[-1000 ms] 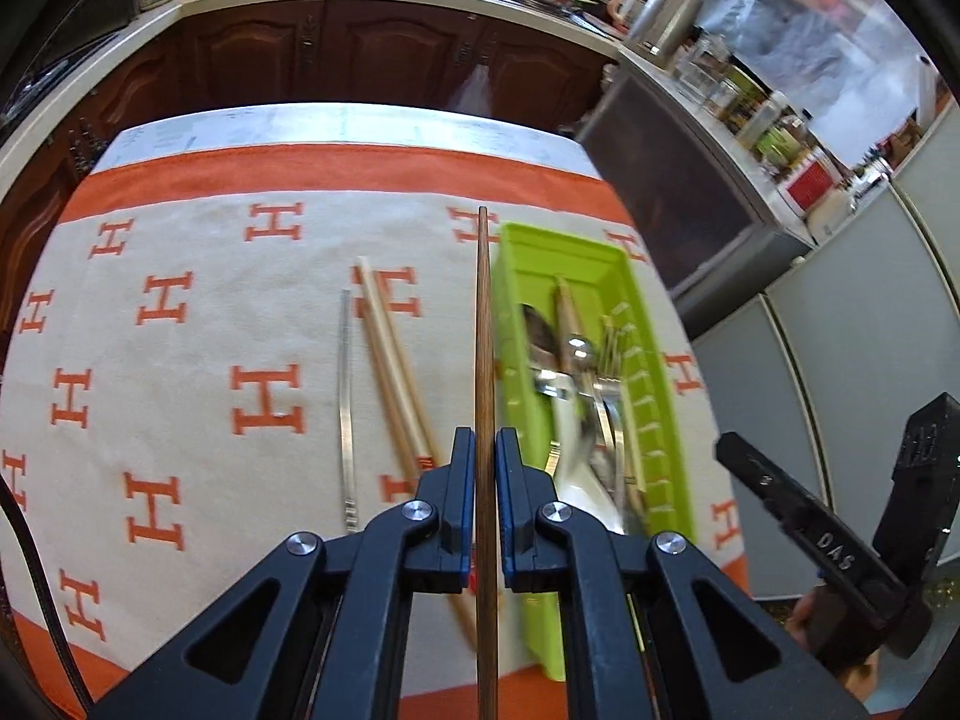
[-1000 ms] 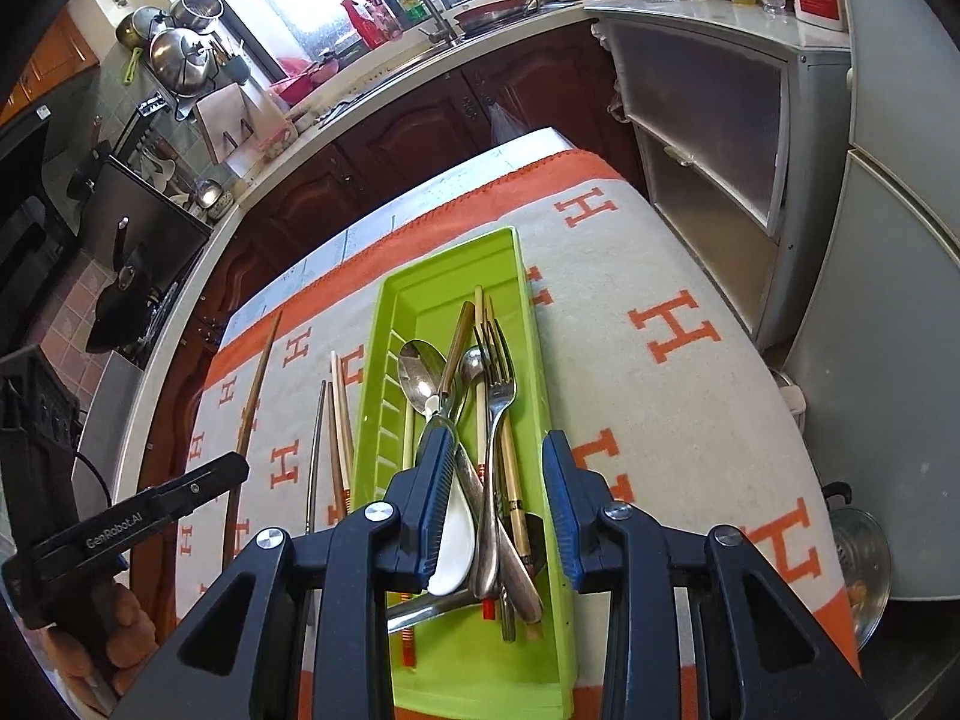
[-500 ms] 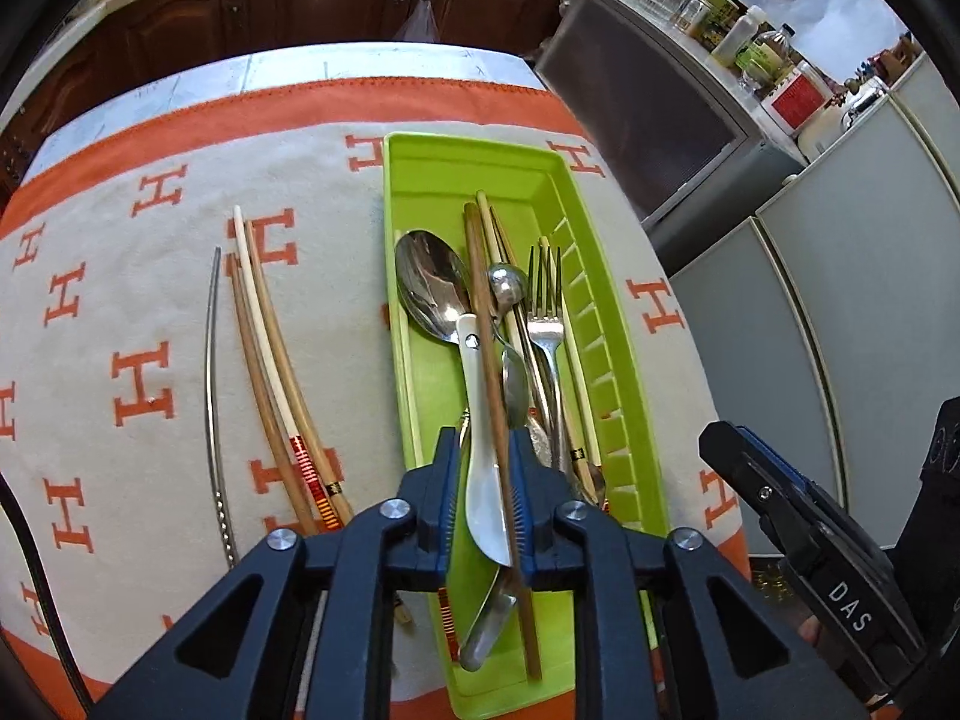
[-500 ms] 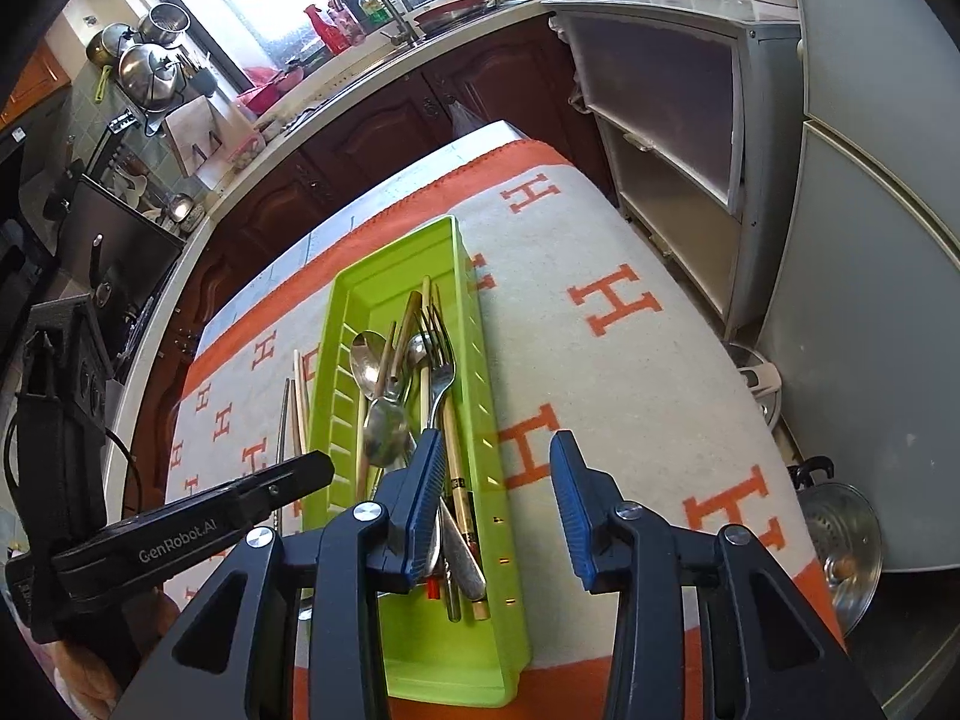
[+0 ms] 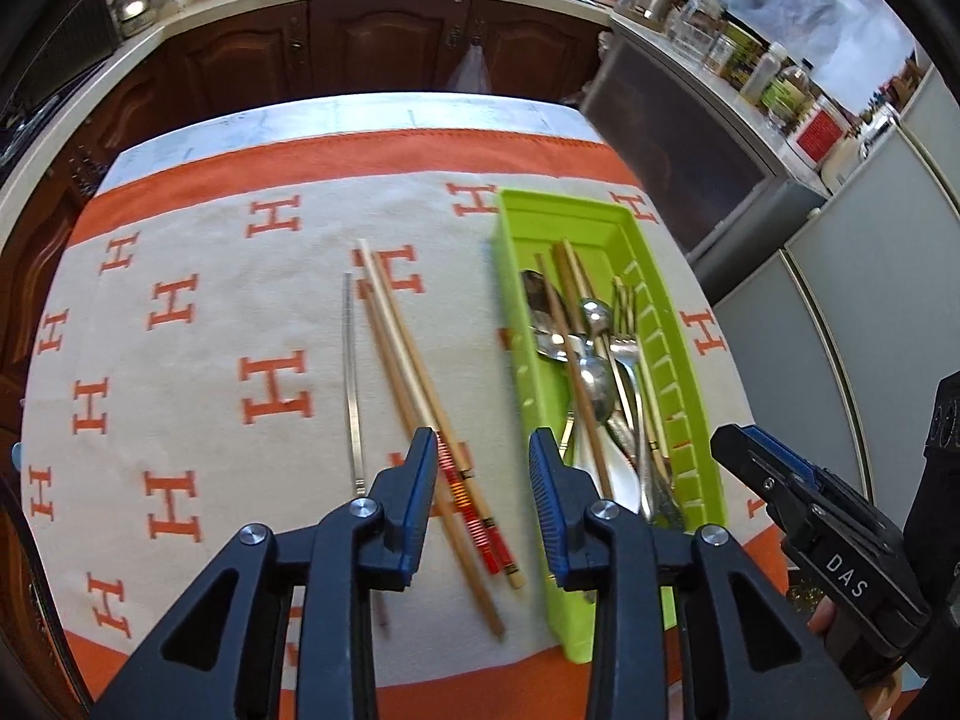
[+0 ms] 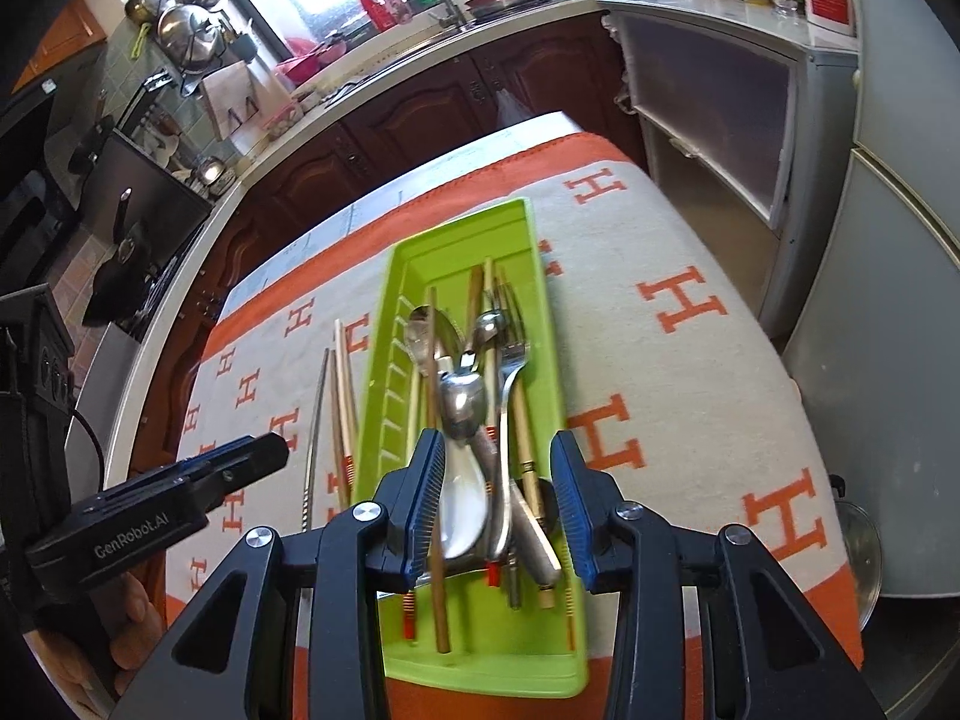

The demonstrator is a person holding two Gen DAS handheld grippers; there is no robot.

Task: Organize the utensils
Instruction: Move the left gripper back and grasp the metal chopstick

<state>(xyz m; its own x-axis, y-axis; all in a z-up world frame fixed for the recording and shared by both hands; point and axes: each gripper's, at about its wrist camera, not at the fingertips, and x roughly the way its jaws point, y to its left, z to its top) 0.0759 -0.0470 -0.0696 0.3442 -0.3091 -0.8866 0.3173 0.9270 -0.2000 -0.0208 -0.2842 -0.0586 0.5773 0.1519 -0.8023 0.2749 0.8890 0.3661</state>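
Hovering with spread fingers and holding nothing, the left gripper (image 5: 483,477) is nearest the wooden chopsticks (image 5: 414,378) on the cloth (image 5: 198,360); they point away from it, beside the green tray (image 5: 696,420). The right gripper (image 6: 498,498), also spread, waits over the tray.

Table (image 5: 420,114) under cream-orange H-print cloth (image 5: 198,360). On cloth: green tray (image 5: 690,372) at right, holding cutlery; wooden chopsticks (image 5: 414,384) just left of tray; single metal chopstick (image 5: 353,384) further left, apart.
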